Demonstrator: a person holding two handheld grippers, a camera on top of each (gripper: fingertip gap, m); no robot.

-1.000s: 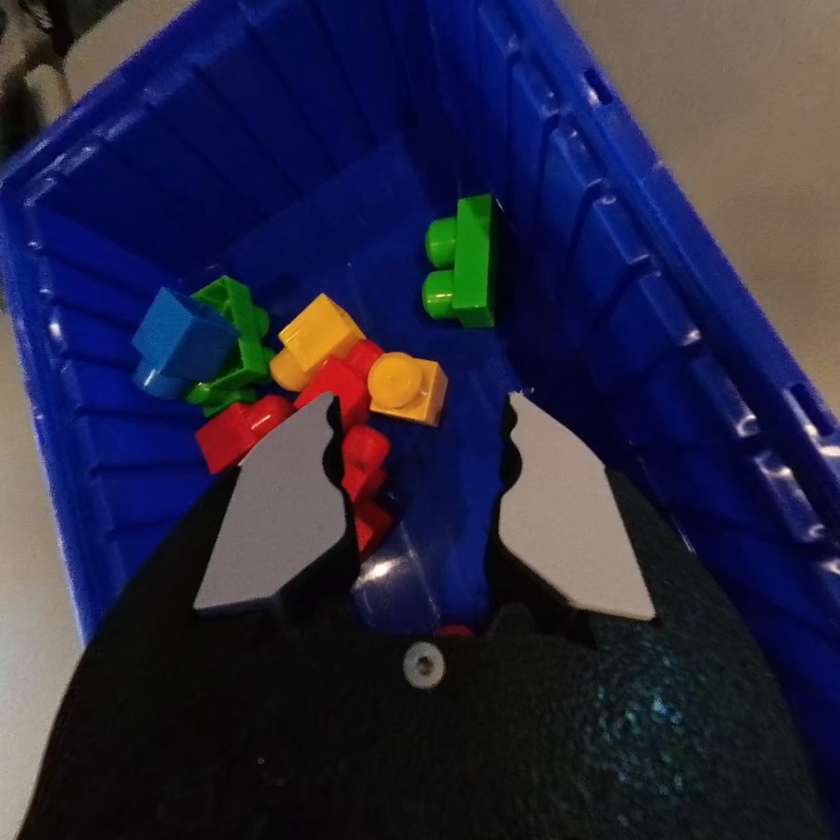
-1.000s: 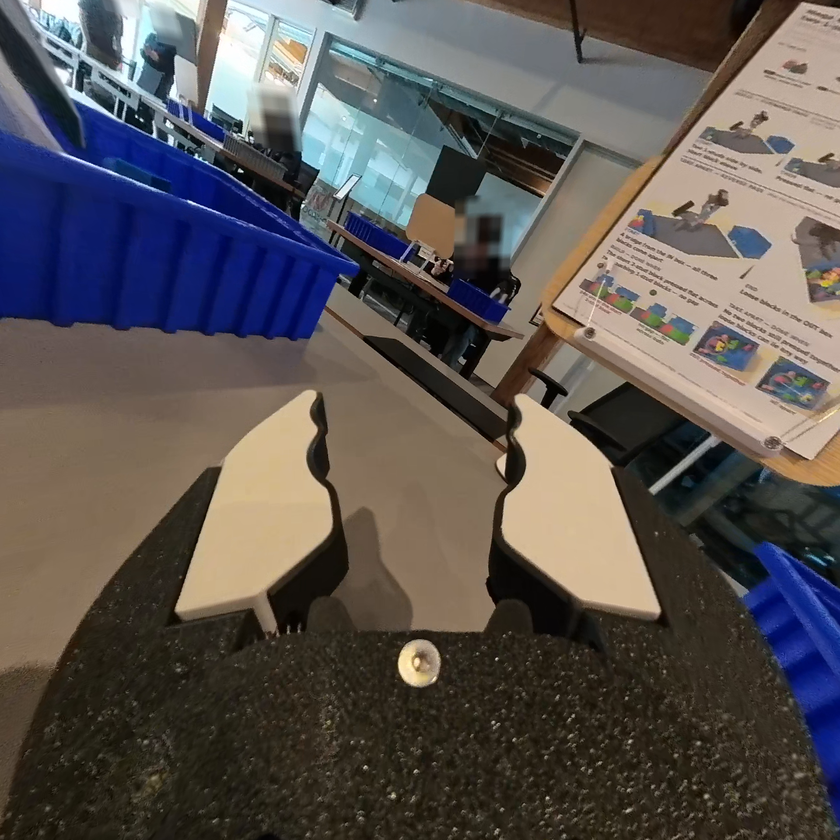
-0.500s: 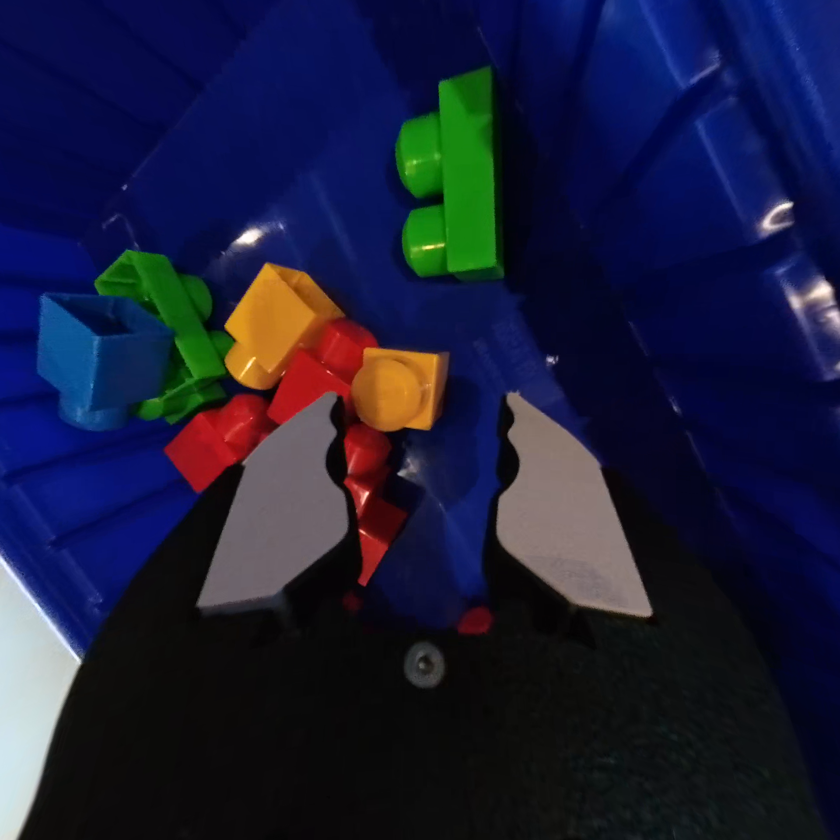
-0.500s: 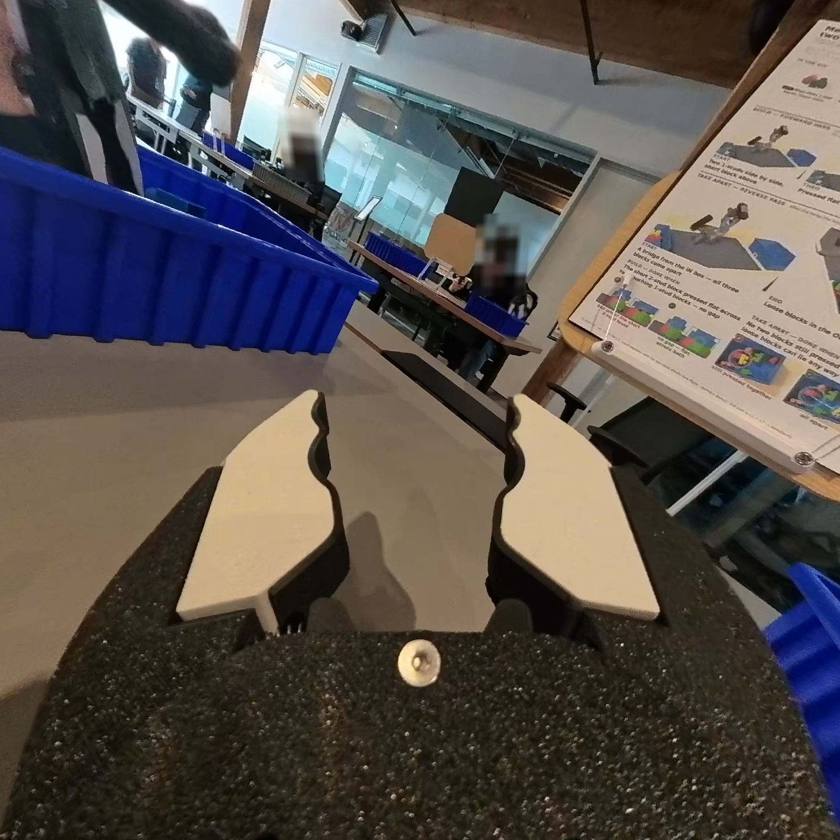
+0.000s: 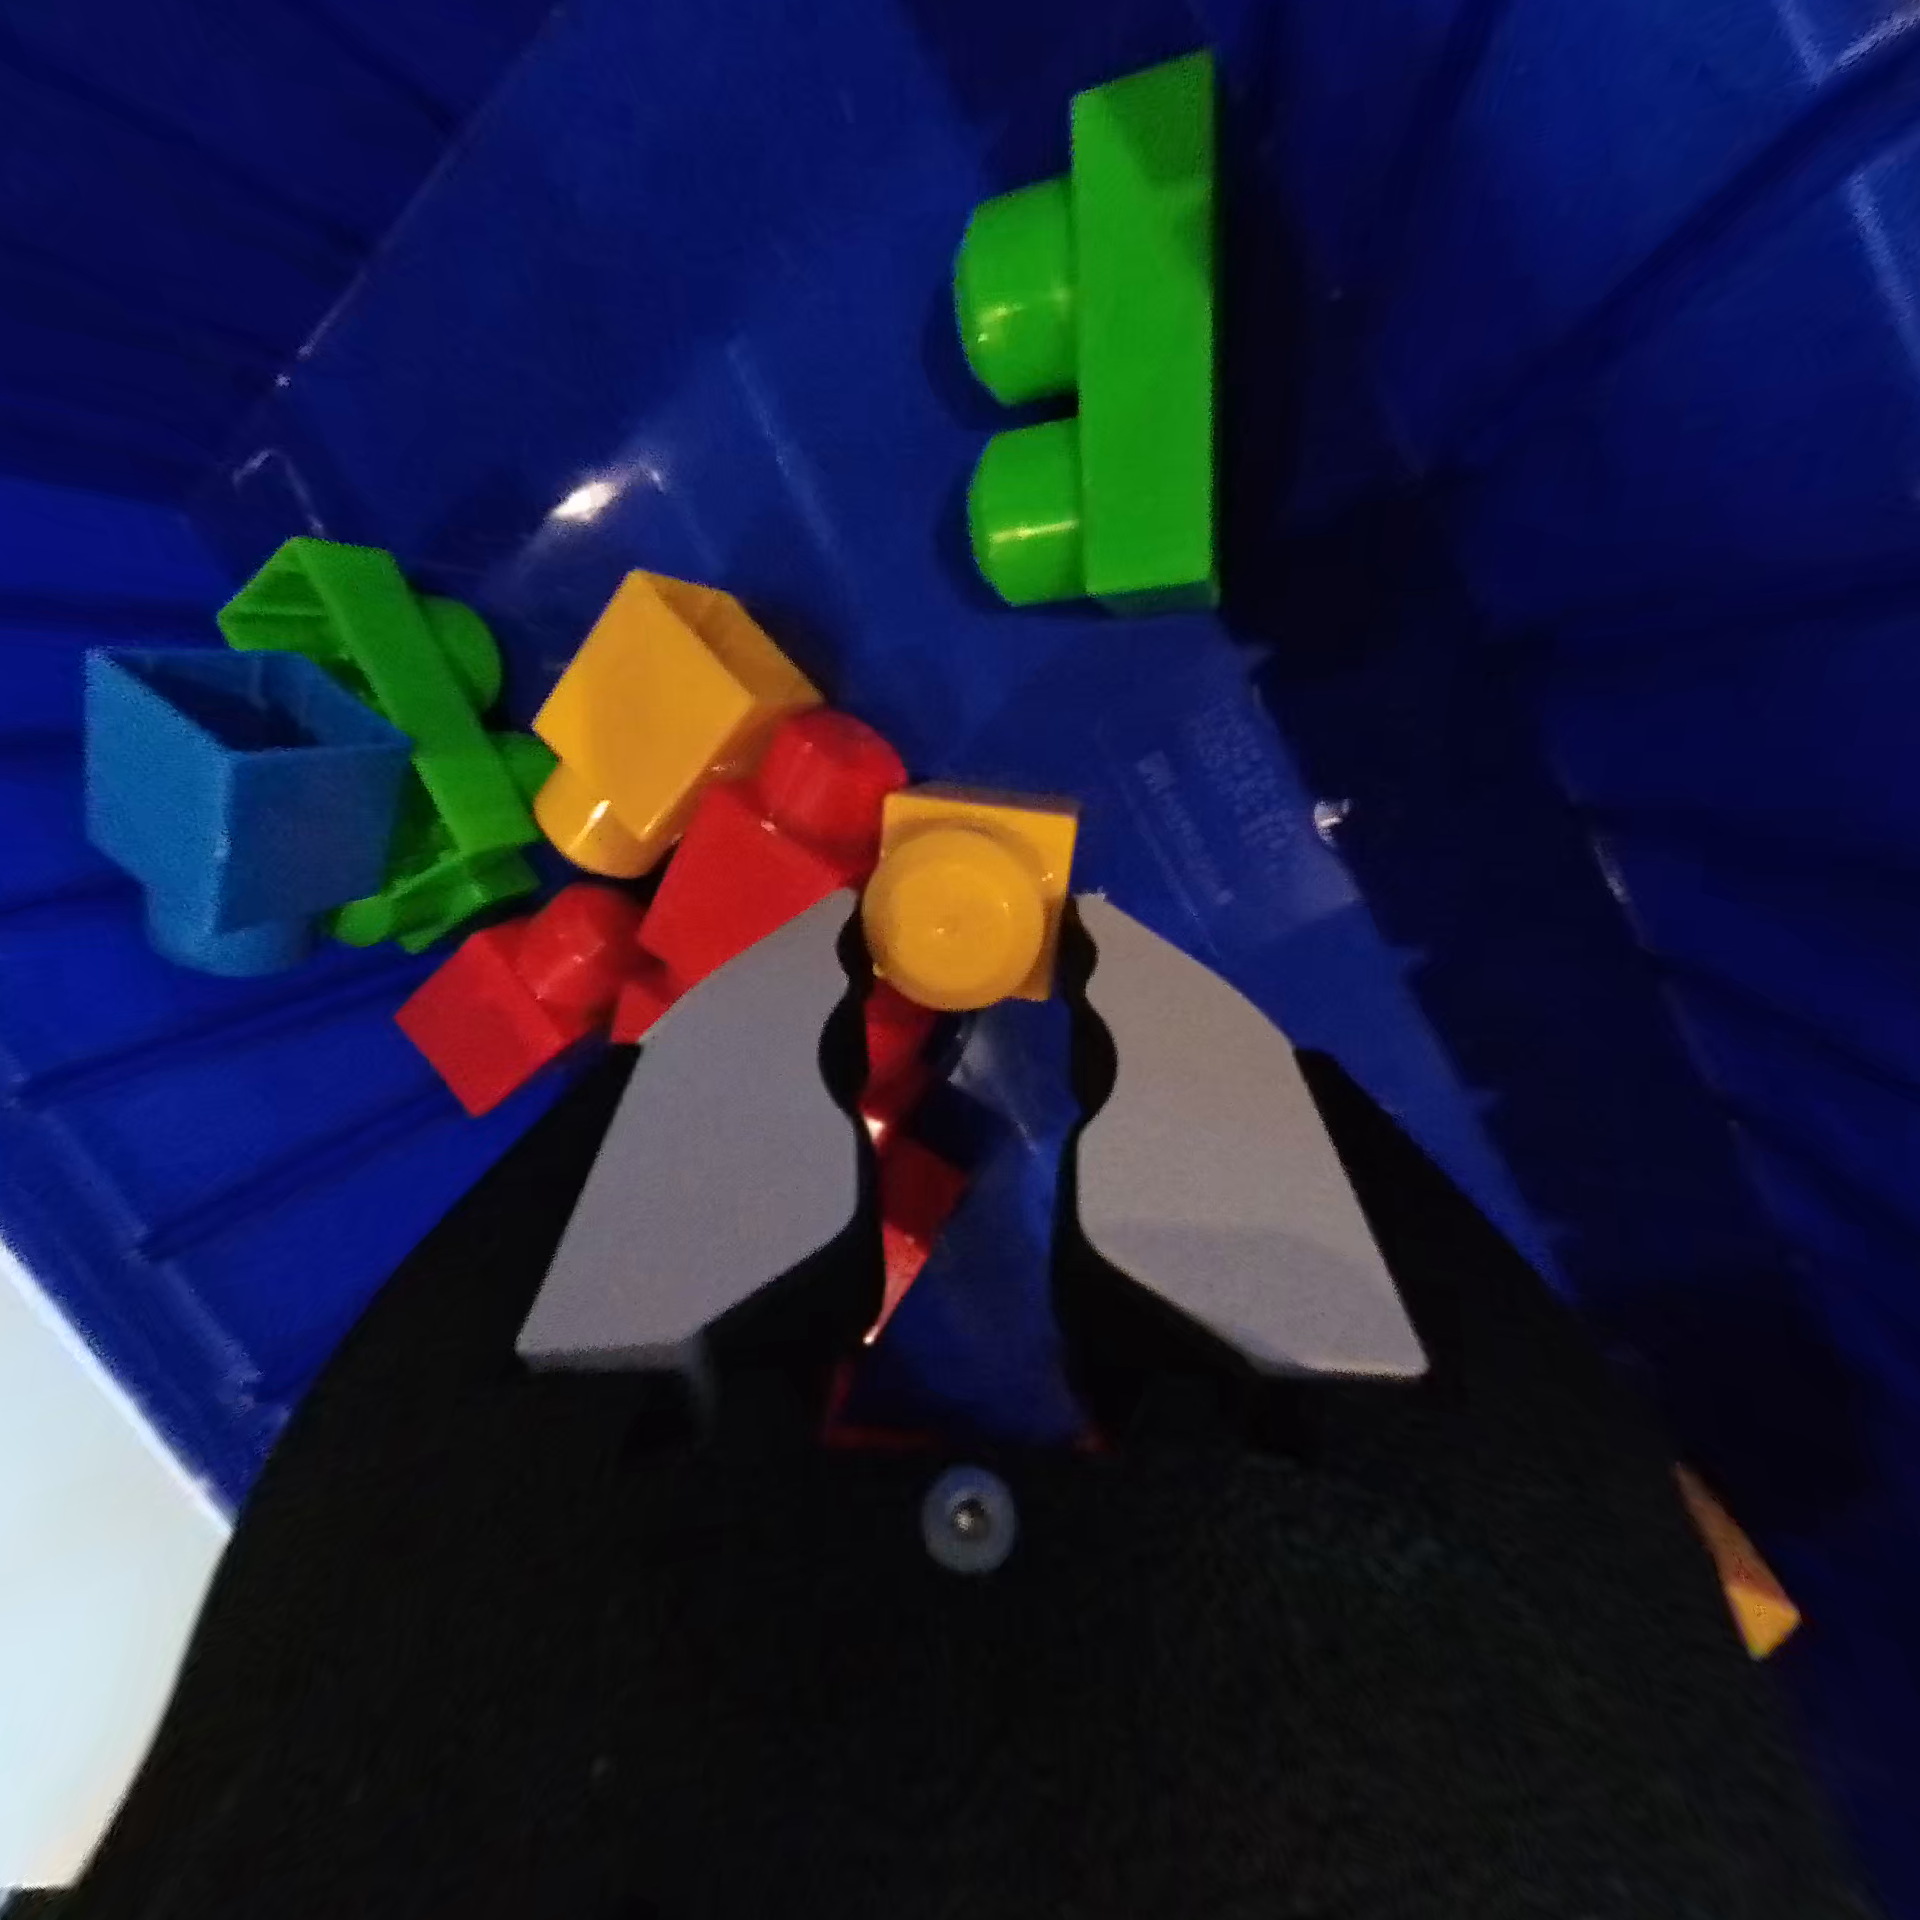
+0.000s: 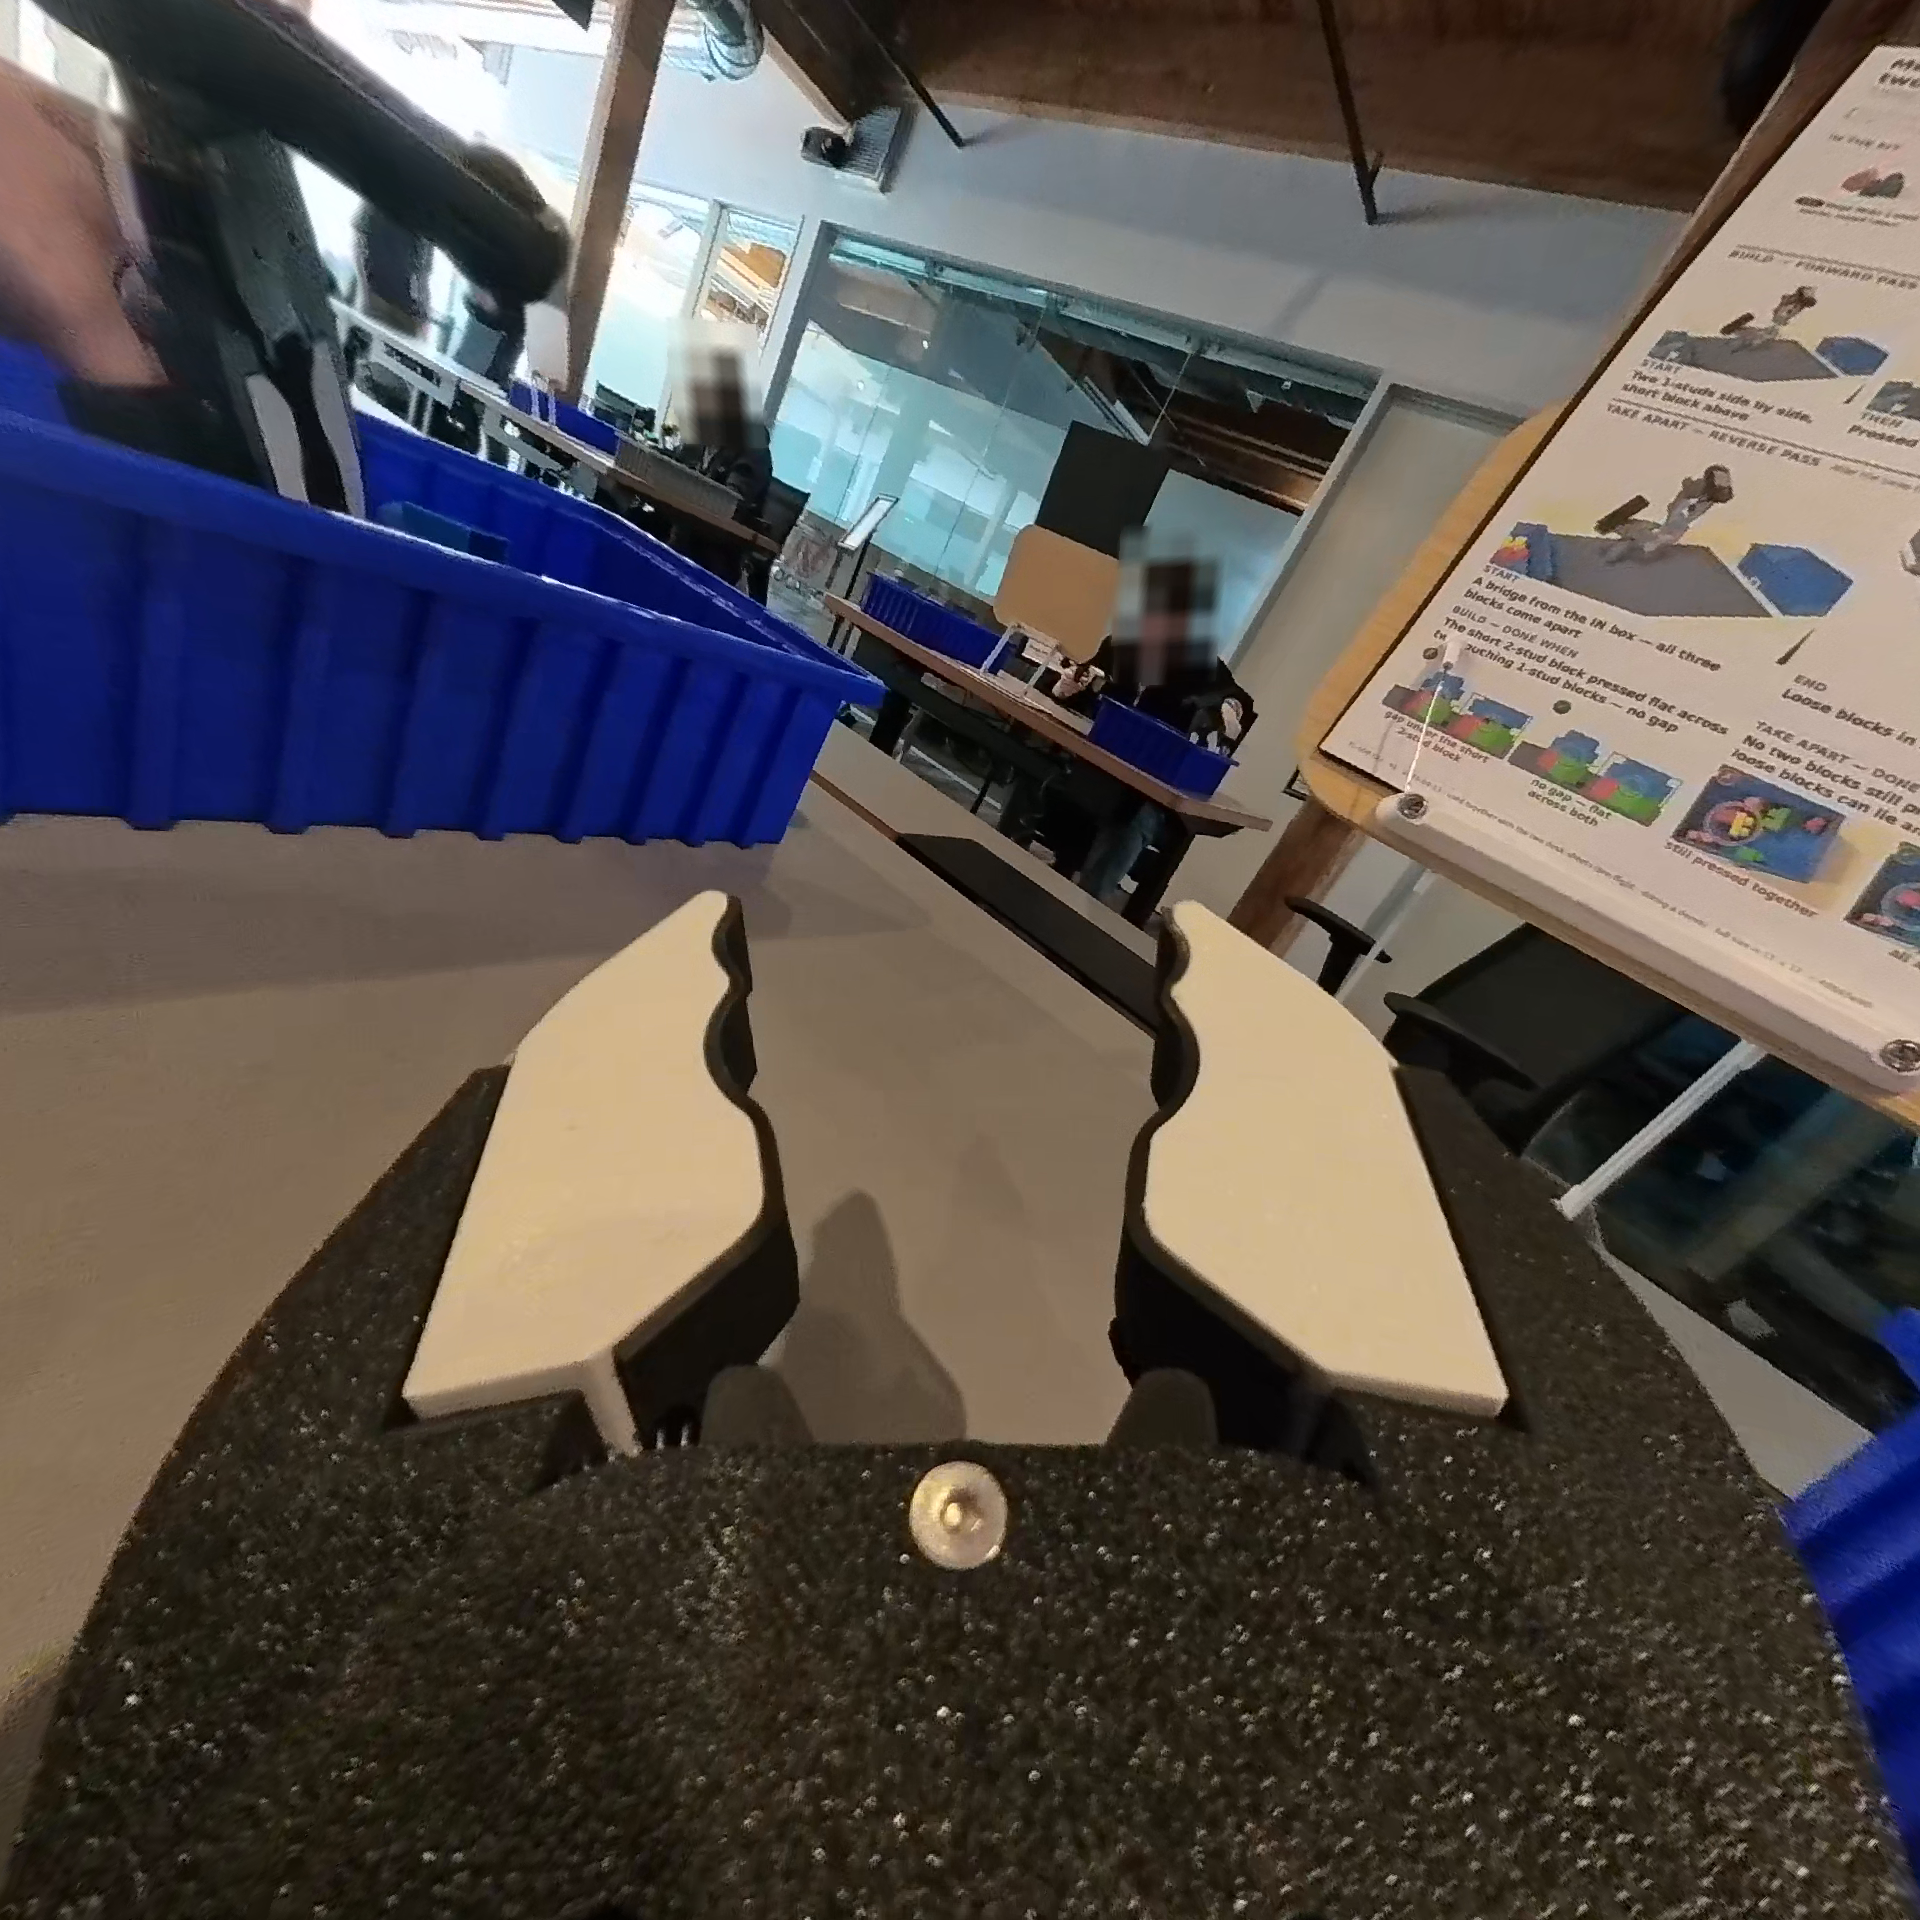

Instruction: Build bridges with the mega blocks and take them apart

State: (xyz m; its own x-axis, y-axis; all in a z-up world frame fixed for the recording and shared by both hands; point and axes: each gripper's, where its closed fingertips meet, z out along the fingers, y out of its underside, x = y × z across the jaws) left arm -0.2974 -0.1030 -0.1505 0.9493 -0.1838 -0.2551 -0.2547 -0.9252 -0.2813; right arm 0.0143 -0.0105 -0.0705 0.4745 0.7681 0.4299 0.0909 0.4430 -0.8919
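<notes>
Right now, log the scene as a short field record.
left gripper: inside blue bin, fingers closed on yellow one-stud block
right gripper: open, empty, over grey table
pile by left fingers: red, yellow, green, blue blocks
apart: green two-stud block, on its side by the bin wall

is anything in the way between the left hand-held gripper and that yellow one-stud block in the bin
Nothing visible. The left hand-held gripper already has its fingertips on either side of the yellow one-stud block, inside the blue bin. A red block crowds the left fingertip, with another red block lying lower between the fingers.
</notes>
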